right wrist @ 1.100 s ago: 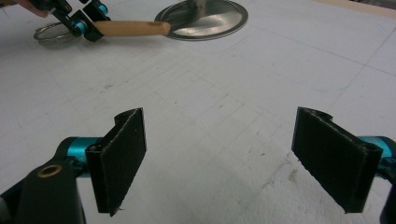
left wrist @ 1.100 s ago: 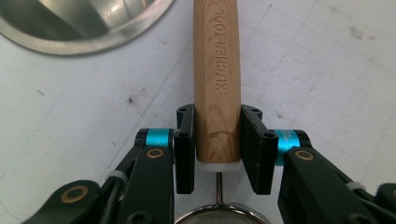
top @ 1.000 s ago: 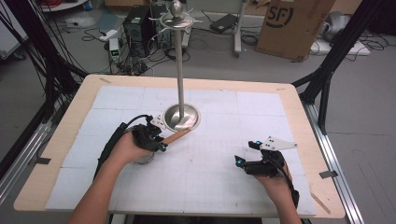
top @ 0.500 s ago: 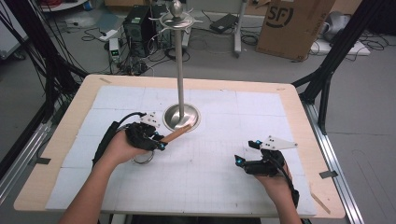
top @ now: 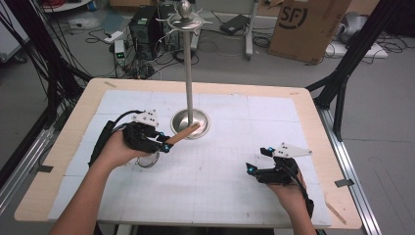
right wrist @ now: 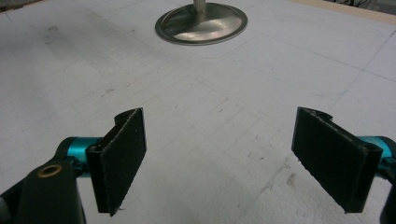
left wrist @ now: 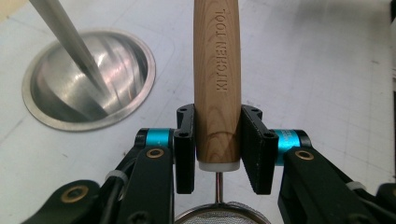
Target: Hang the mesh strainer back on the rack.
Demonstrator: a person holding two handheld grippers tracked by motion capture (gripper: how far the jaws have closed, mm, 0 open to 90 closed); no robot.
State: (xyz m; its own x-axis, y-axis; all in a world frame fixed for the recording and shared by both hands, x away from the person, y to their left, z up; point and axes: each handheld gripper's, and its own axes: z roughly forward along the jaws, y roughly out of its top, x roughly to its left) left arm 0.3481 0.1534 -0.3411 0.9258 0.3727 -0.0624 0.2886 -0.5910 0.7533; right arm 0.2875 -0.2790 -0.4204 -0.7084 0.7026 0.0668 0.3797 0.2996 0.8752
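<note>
The white-covered table (top: 220, 196) carries a metal stand (top: 190, 73) whose round base (left wrist: 88, 84) lies just ahead and to one side of the left gripper (left wrist: 217, 140). That gripper's pads clamp the wooden handle (left wrist: 217, 70) of a strainer, whose mesh bowl (left wrist: 219, 217) hangs just behind the fingers; the right gripper (right wrist: 219, 158) rests well apart, its jaws wide with only bare table between them
</note>
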